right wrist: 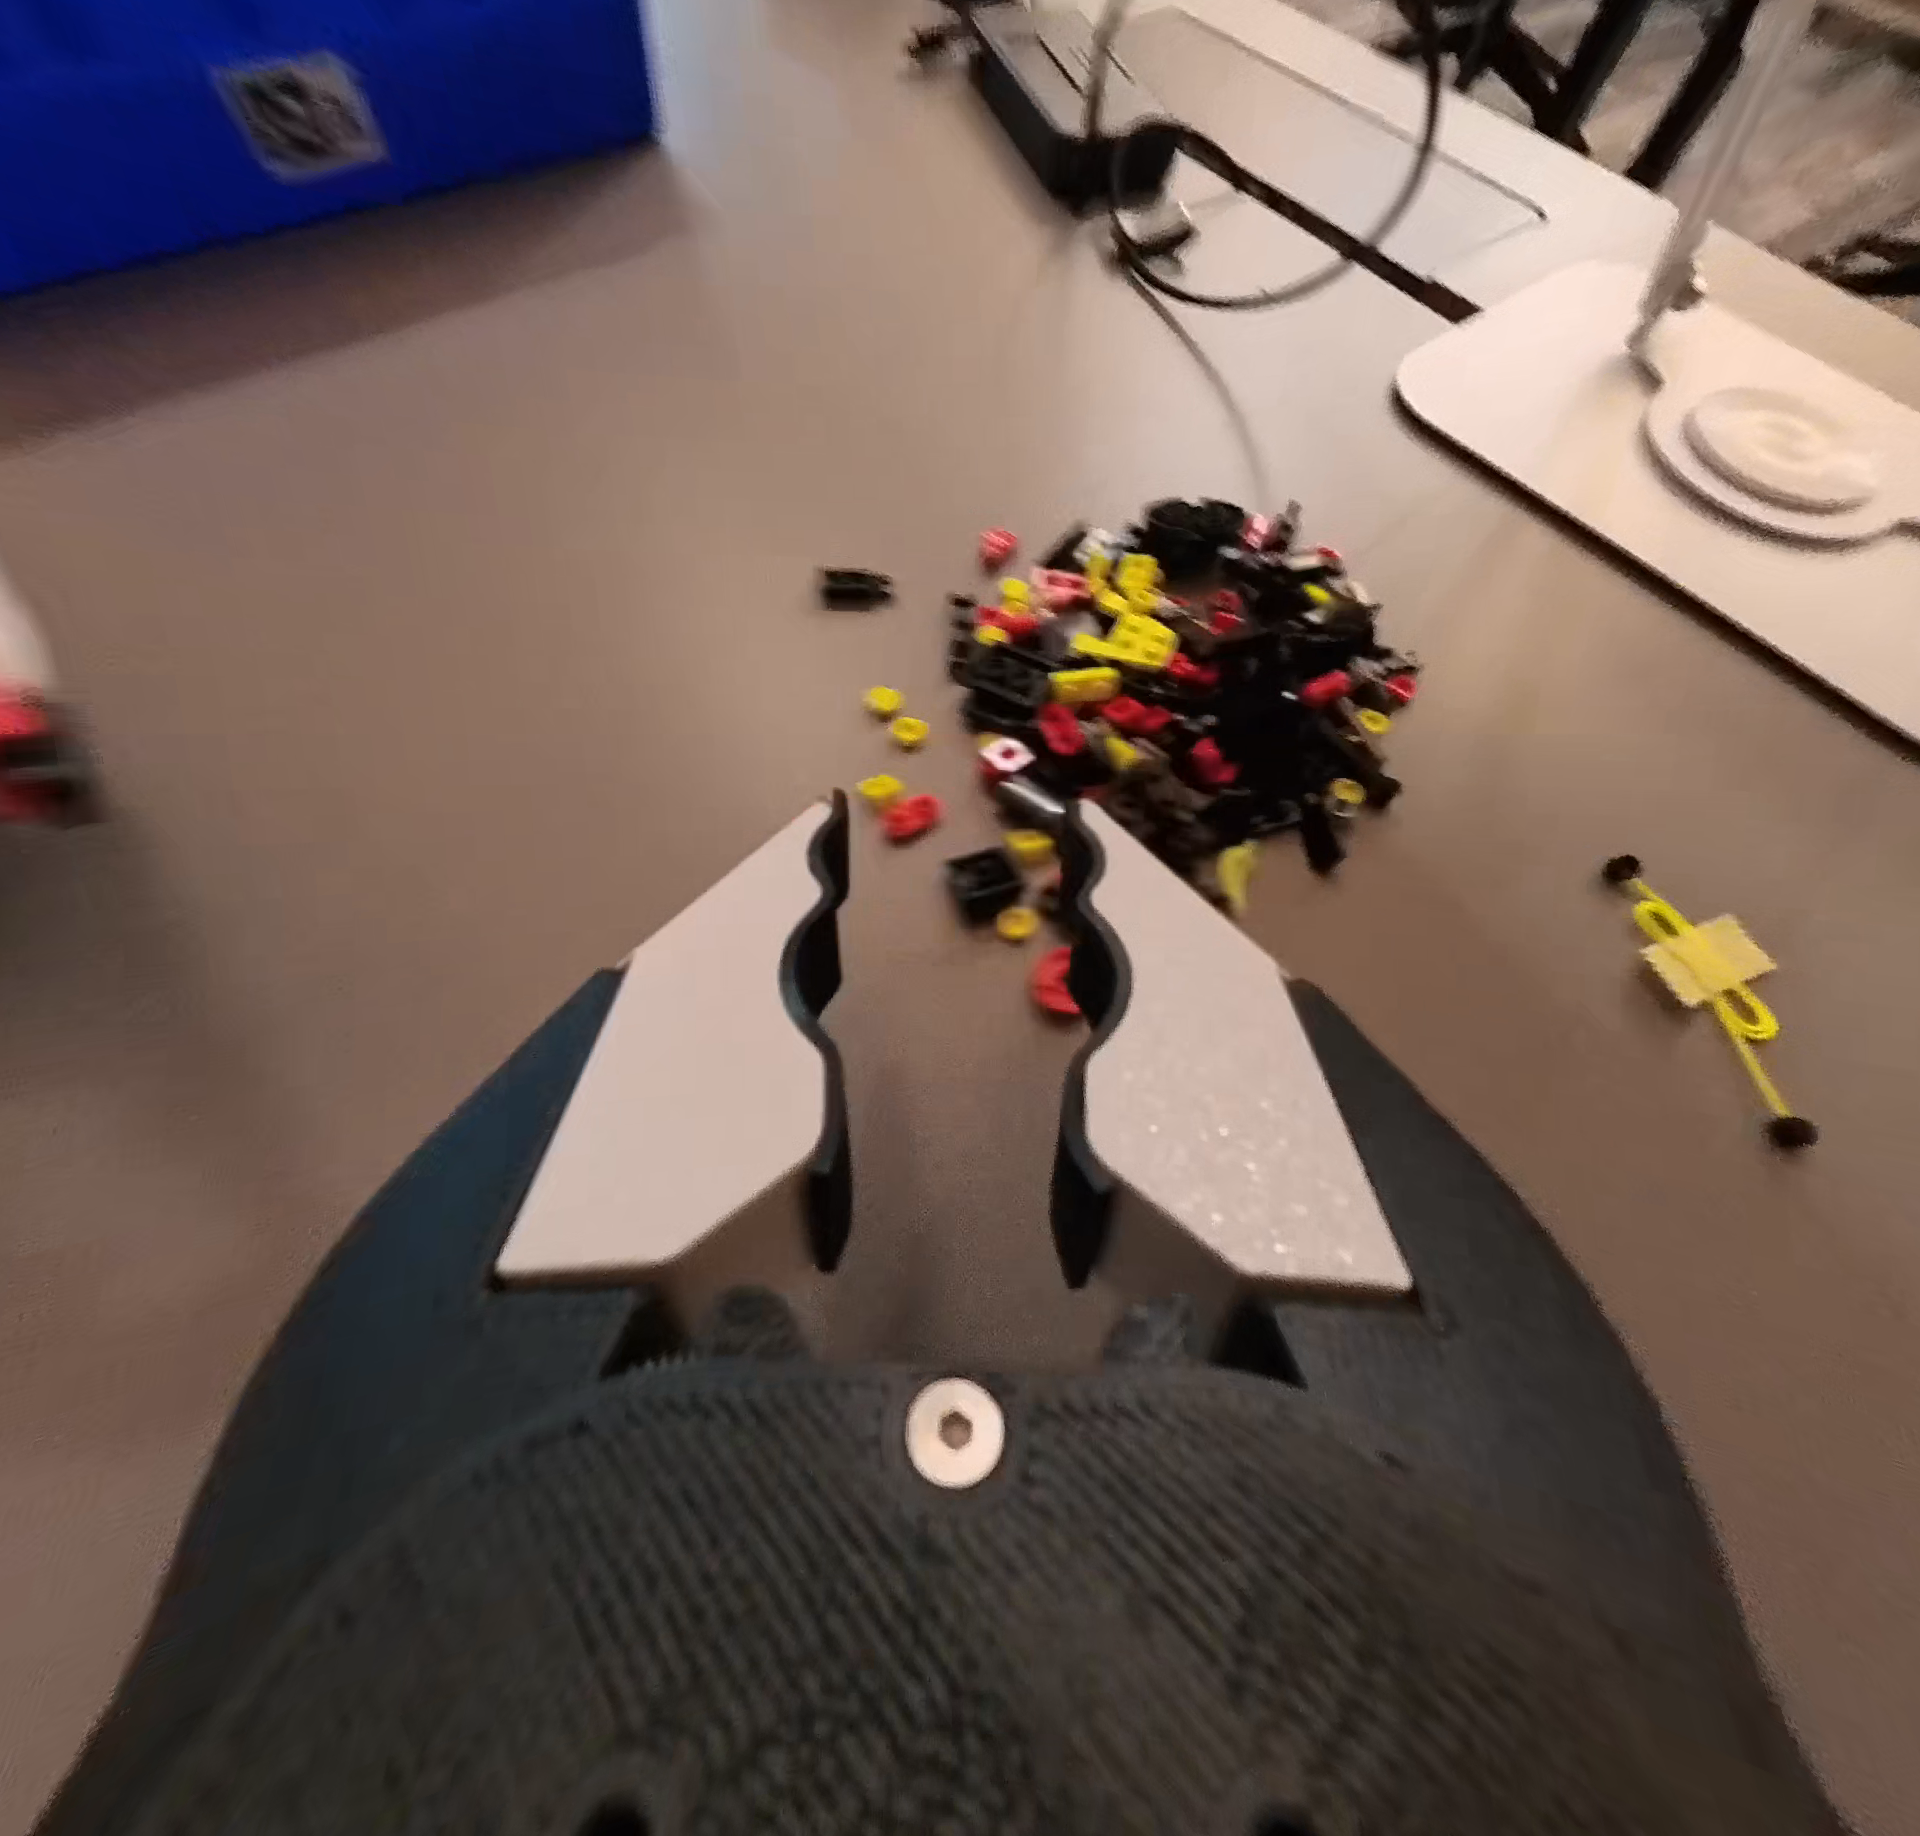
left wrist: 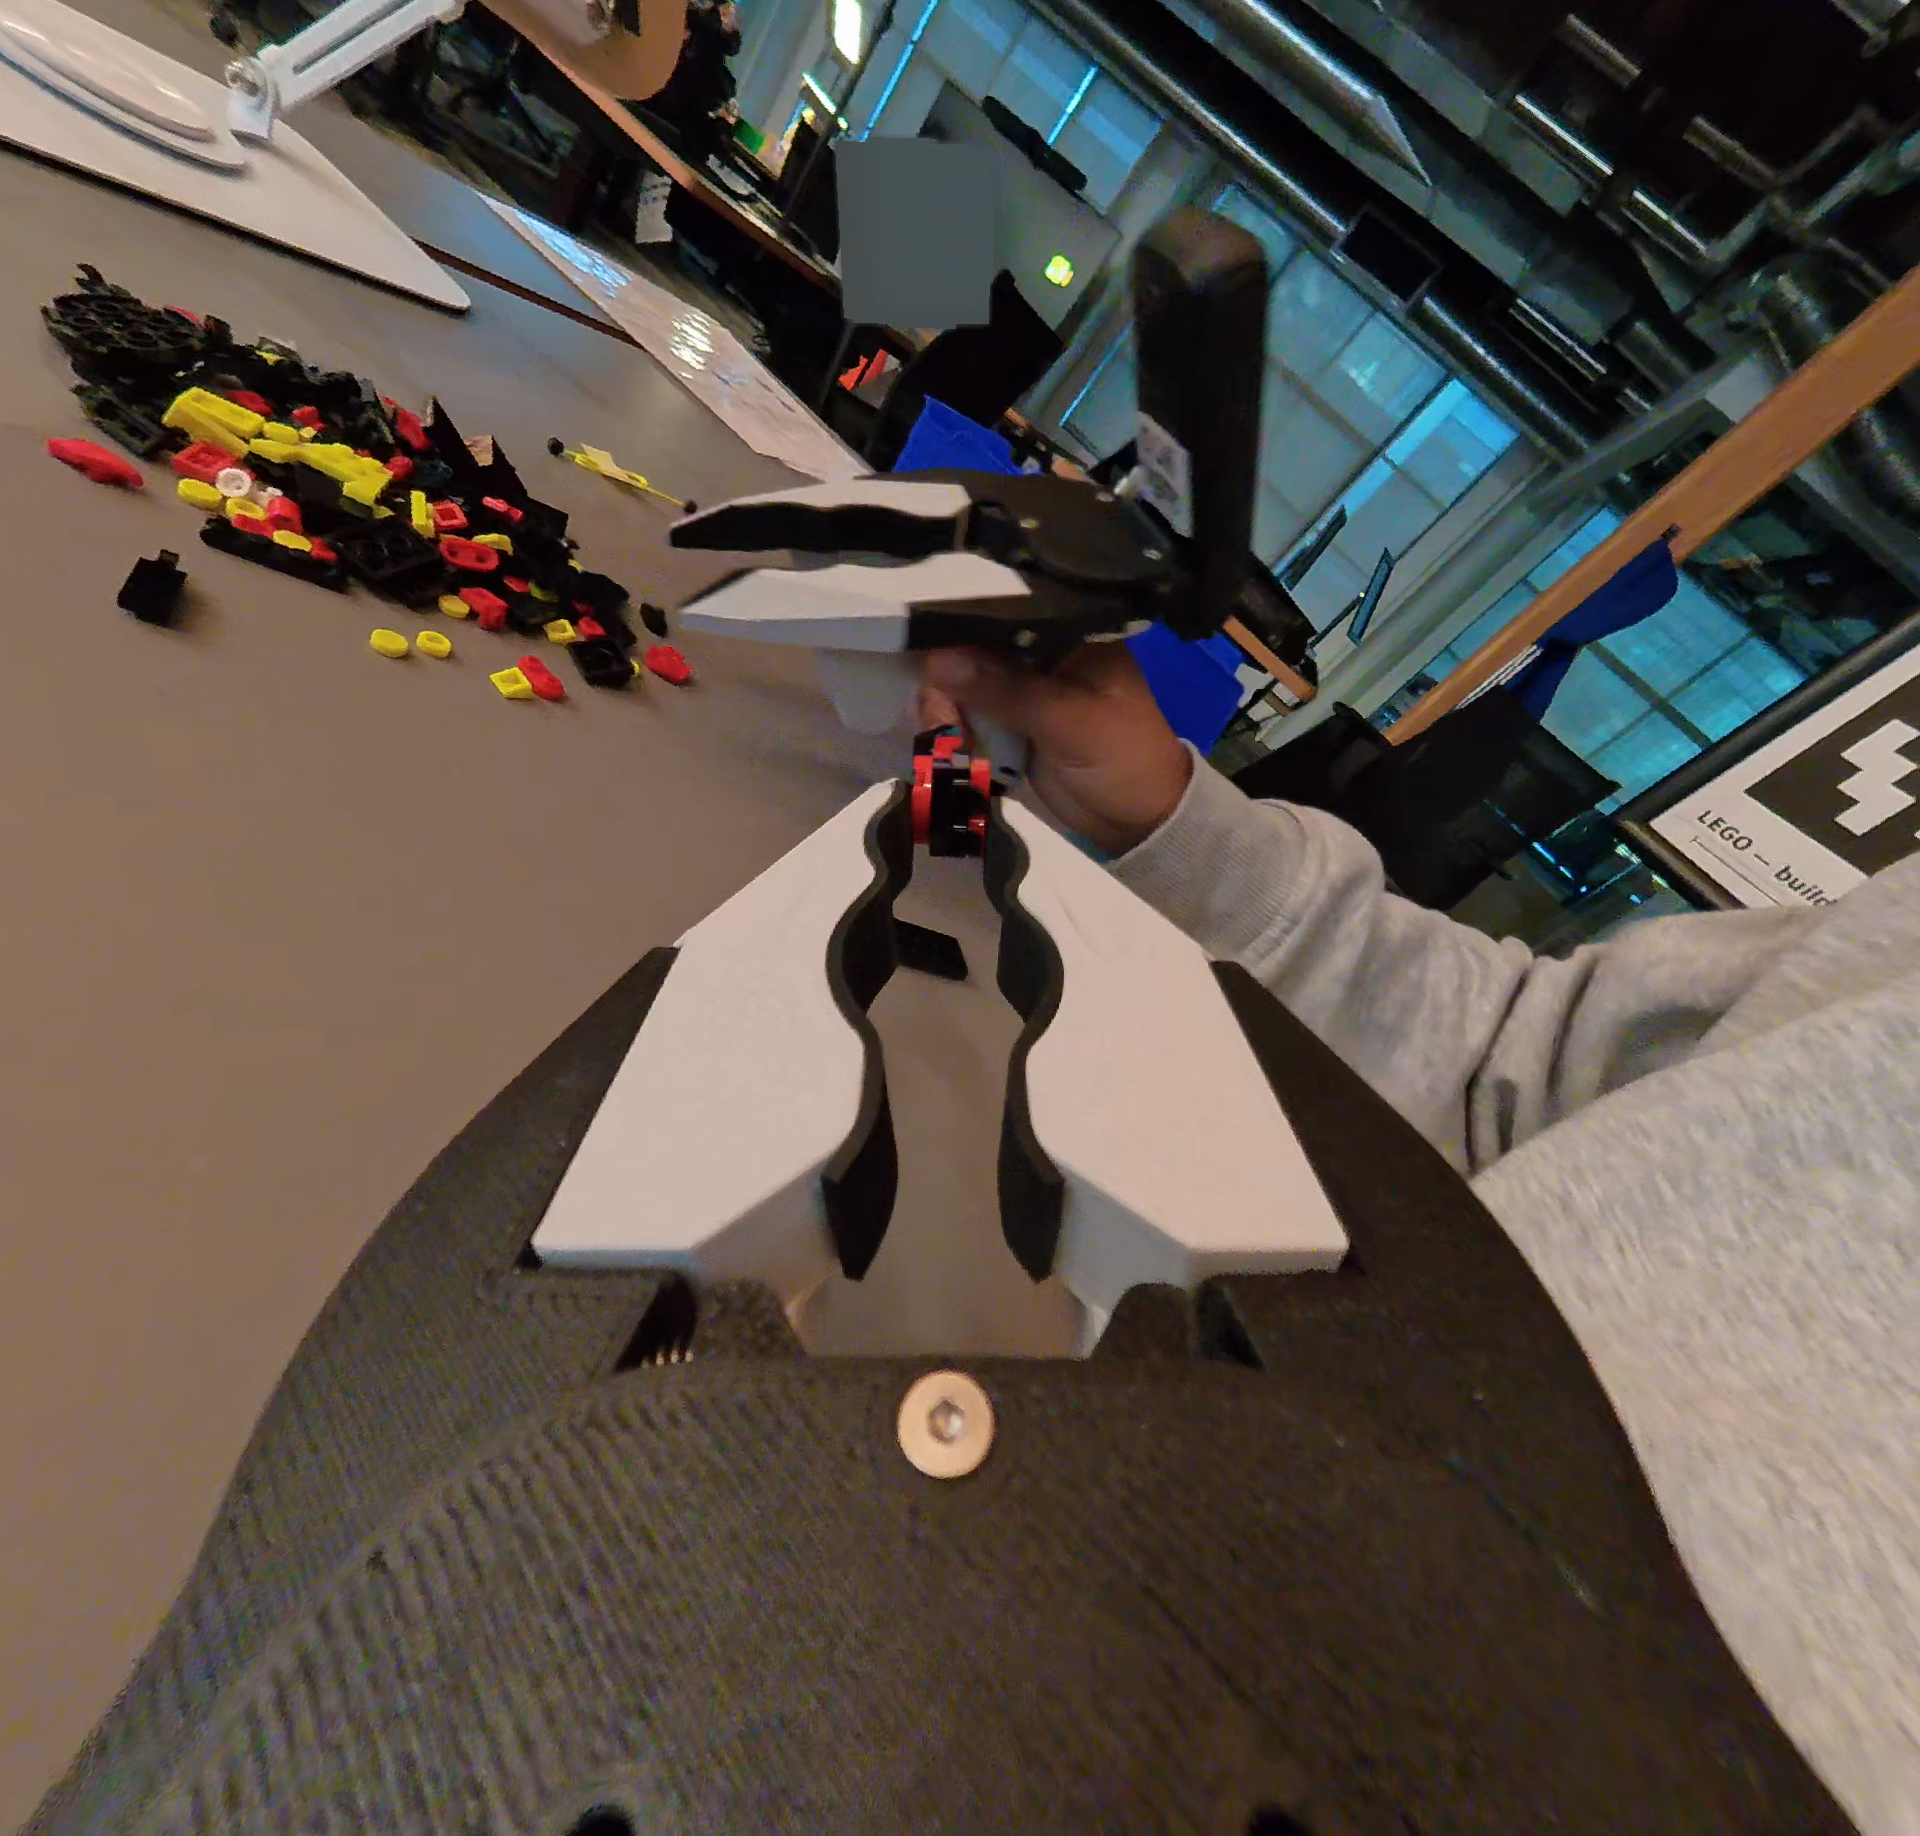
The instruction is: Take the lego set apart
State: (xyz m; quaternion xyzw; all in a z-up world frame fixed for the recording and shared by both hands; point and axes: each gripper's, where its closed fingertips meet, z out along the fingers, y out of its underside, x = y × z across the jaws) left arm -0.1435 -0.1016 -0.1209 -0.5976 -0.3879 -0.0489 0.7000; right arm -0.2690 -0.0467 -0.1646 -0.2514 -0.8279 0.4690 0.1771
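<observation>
A small red-and-black lego assembly (left wrist: pixel 948 799) sits pinched at the fingertips of the left gripper (left wrist: pixel 943 812), held clear above the grey counter (left wrist: pixel 416 903), seemingly so the other tool can pull at it. The right gripper (right wrist: pixel 956 830), its jaws apart and empty, hovers over the pile of loose red, yellow and black pieces (right wrist: pixel 1174 685), apparently where pieces taken off are dropped. A yellow cord (right wrist: pixel 1704 986) with black ends lies apart from the heap. A blue bin (right wrist: pixel 301 82) stands farther back; its contents cannot be seen. Most of the set looks already dismantled.
</observation>
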